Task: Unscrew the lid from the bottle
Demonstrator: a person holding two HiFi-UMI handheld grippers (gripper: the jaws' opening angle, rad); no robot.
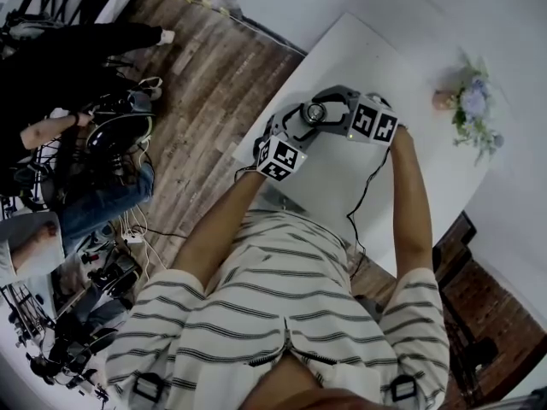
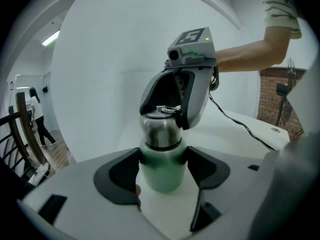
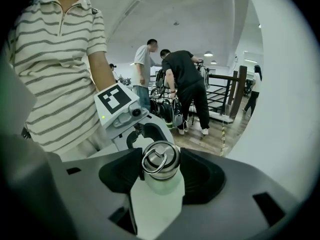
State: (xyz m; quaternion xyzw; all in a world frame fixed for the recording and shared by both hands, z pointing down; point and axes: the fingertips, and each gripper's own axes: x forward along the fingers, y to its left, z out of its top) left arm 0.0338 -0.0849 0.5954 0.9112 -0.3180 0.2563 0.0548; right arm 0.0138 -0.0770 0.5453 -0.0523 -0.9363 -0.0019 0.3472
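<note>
A pale green bottle [image 2: 160,173] with a steel lid [image 2: 160,126] is held upright above the white table [image 1: 410,49]. My left gripper [image 2: 161,166] is shut on the green body, a dark pad pressed to each side. From the other side, my right gripper [image 3: 160,166] closes on the lid [image 3: 160,159], whose ring lies flat on top. In the left gripper view the right gripper [image 2: 170,109] arches over the lid from behind. In the head view both grippers meet over the table, left gripper [image 1: 278,156] and right gripper [image 1: 367,122], with the lid [image 1: 315,112] between them.
A small posy of flowers [image 1: 472,109] lies at the table's far right. A black cable [image 1: 363,190] trails from the right gripper. People and gear [image 1: 102,135] crowd the wooden floor on the left. Two people [image 3: 185,84] stand by a railing.
</note>
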